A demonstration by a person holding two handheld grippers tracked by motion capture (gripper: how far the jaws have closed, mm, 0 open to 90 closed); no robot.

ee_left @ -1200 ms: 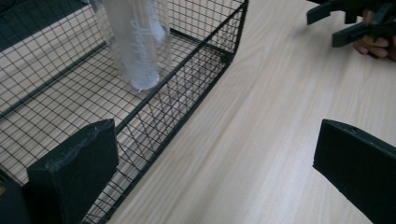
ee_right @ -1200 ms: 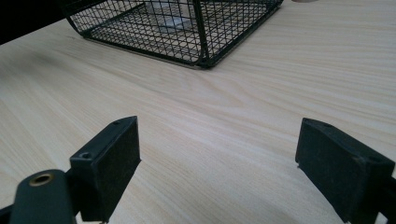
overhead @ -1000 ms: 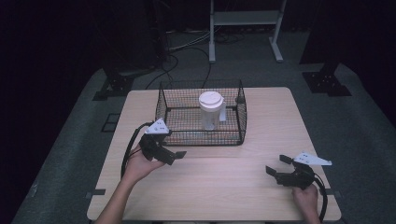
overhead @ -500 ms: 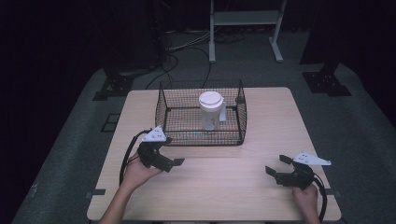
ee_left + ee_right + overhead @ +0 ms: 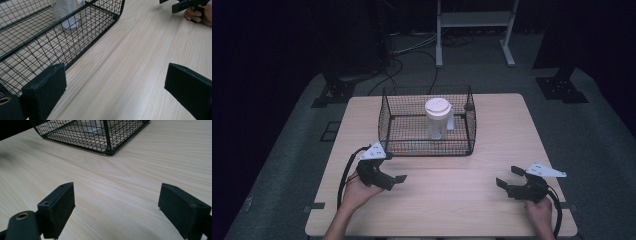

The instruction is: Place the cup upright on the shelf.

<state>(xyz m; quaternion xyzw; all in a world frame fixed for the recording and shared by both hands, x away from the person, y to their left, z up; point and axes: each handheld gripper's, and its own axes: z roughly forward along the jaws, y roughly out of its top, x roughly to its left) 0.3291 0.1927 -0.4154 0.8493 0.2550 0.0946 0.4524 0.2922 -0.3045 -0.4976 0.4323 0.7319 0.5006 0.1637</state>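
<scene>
- Nearest, at 5 o'clock on the bench [image 5: 452,200], the right claw [image 5: 507,177] rests released, jaws wide apart over bare wood.
- At 7 o'clock, the left claw [image 5: 398,179] is likewise released, just in front of the basket [image 5: 384,120].
- Farther, at 12 o'clock, the cup [image 5: 437,117] stands upright inside that basket.

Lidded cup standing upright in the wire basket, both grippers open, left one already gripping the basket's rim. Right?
Not quite. The left gripper is open but grips nothing: in the left gripper view its fingers sit apart over bare table, beside the wire basket, not on its rim. The rest holds: the high view shows the lidded cup upright in the basket, and the right gripper open.
</scene>
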